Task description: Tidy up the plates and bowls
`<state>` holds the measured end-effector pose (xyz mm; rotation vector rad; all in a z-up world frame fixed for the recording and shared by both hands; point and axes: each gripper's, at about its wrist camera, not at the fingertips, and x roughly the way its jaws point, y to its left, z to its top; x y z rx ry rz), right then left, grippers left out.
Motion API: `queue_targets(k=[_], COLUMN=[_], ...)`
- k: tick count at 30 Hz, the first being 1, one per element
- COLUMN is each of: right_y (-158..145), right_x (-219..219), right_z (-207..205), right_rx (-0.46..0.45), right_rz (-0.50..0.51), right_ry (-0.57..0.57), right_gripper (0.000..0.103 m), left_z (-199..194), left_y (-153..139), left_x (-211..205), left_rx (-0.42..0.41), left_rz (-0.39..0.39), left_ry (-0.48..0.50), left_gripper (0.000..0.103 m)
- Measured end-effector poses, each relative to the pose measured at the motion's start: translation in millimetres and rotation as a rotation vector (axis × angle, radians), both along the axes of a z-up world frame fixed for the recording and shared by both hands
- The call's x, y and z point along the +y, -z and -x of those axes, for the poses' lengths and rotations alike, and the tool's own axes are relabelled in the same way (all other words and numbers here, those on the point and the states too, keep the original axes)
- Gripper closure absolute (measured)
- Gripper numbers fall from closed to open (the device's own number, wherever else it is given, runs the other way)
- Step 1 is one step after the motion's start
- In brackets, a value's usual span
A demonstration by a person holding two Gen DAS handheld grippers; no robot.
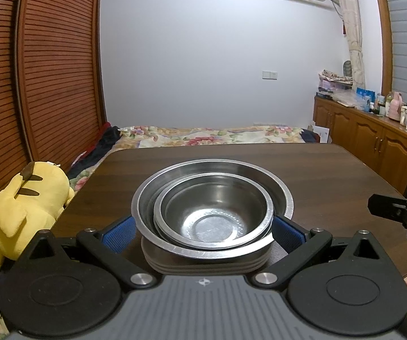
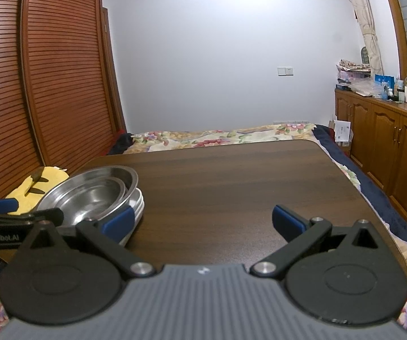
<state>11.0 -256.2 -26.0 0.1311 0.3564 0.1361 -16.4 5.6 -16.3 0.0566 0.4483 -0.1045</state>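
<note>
A small steel bowl [image 1: 213, 212] sits nested in a larger steel bowl [image 1: 281, 195], and both rest on a stack of white plates [image 1: 203, 265] near the front left of the dark wooden table [image 1: 331, 175]. My left gripper [image 1: 203, 233] is open, its blue pads on either side of the stack. My right gripper [image 2: 203, 221] is open and empty above bare table, to the right of the stack. In the right wrist view the nested bowls [image 2: 90, 192] and plates [image 2: 138, 206] sit at the left.
A yellow plush toy [image 1: 24, 206] lies off the table's left edge, against a slatted wooden wardrobe [image 1: 33, 70]. A bed with a floral cover [image 1: 209, 136] lies beyond the far edge. Wooden cabinets [image 2: 387, 147] with clutter line the right wall.
</note>
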Motion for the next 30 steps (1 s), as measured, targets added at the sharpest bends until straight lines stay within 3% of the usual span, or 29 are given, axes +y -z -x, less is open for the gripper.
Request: queue_targets(k=[30], right_y=[-0.8], right_x=[0.2], right_z=[-0.2], right_rx=[-0.001], right_rz=[0.001], right_ry=[-0.001], right_gripper=[0.0], left_z=[1.3], left_y=[-2.2], left_x=[-1.4], left_rx=[-0.006], left_rz=[0.003], left_ry=[-0.003], left_gripper=[0.0])
